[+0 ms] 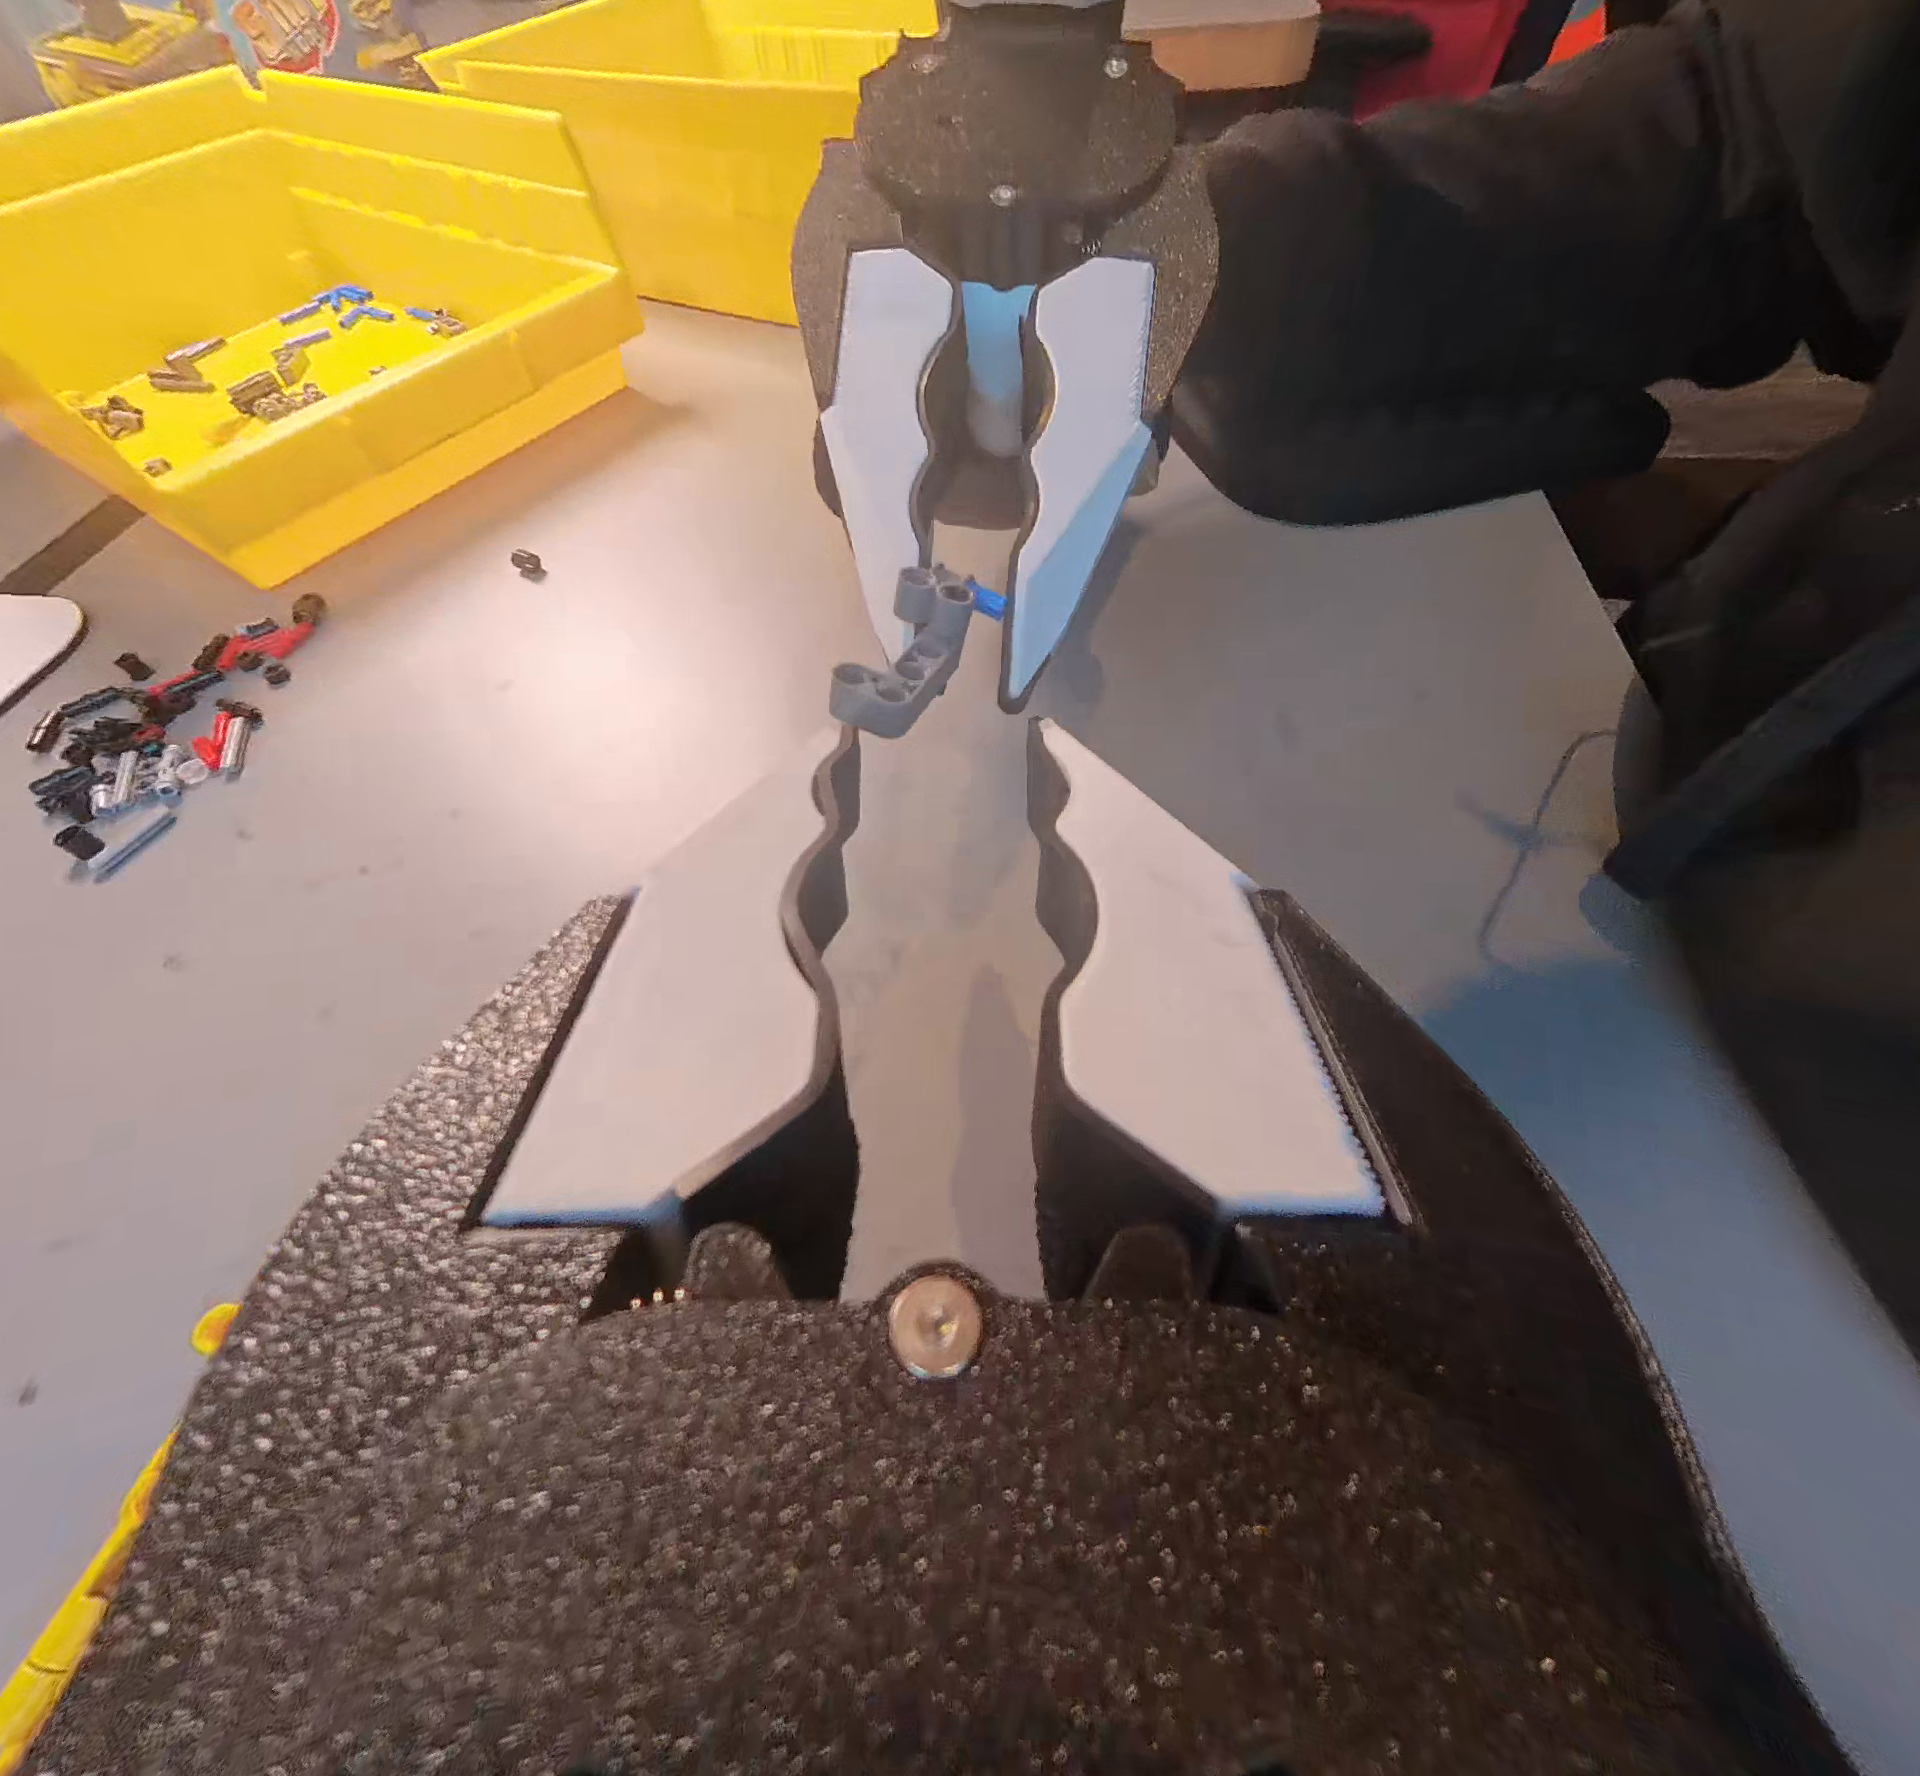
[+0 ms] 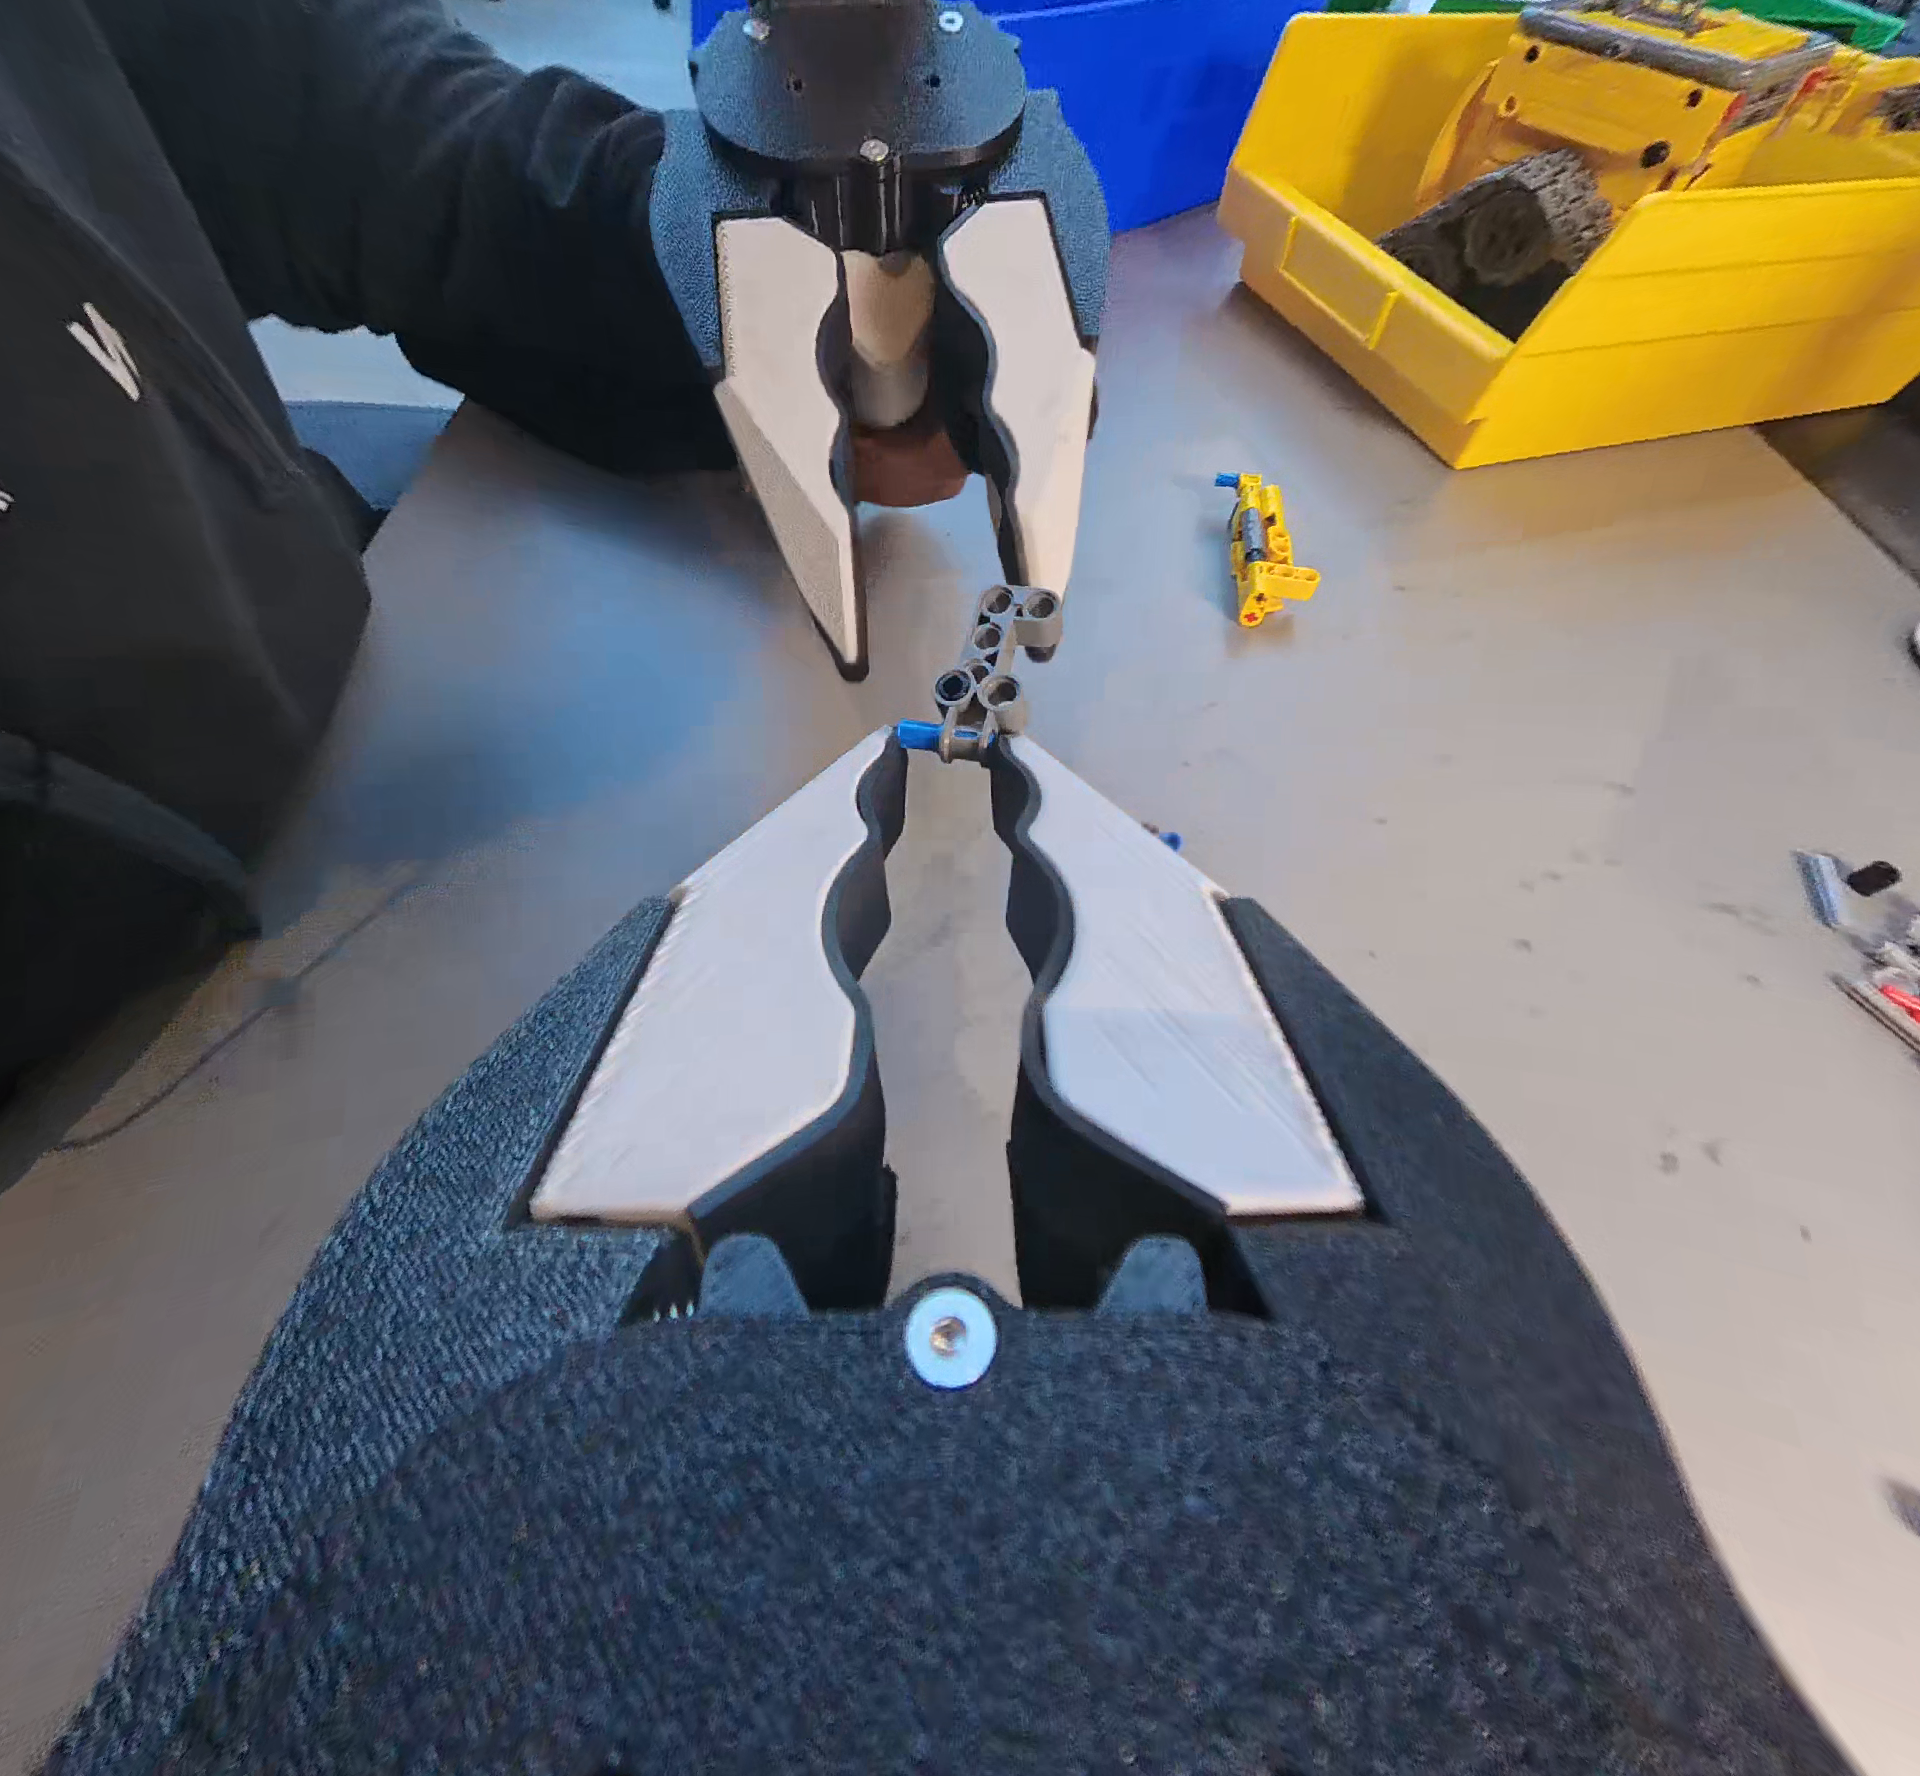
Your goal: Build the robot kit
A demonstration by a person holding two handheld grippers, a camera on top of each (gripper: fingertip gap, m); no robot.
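My right gripper [image 2: 948, 741] is shut on a small grey brick assembly [image 2: 987, 661], pinching its blue pin [image 2: 914, 732] and grey connector between the fingertips just above the grey table [image 2: 1455, 895]. The grey beam reaches out toward my left gripper [image 2: 951, 630], which faces it. My left gripper [image 1: 943, 729] is open and empty, and one fingertip [image 2: 1044, 573] sits against the beam's far end. In the left wrist view the right gripper [image 1: 956, 666] holds the assembly [image 1: 904, 672] right in front of my open fingers.
Yellow bins [image 1: 312, 324] with small parts stand at the left, with loose small pieces [image 1: 156, 729] on the table. A yellow bin holds a tracked yellow model [image 2: 1558, 272], with a blue bin [image 2: 1143, 12] behind it. A small yellow assembly [image 2: 1262, 552] lies on the table. Black sleeves hold both grippers. My two grippers' fingertips are within a few centimetres of each other.
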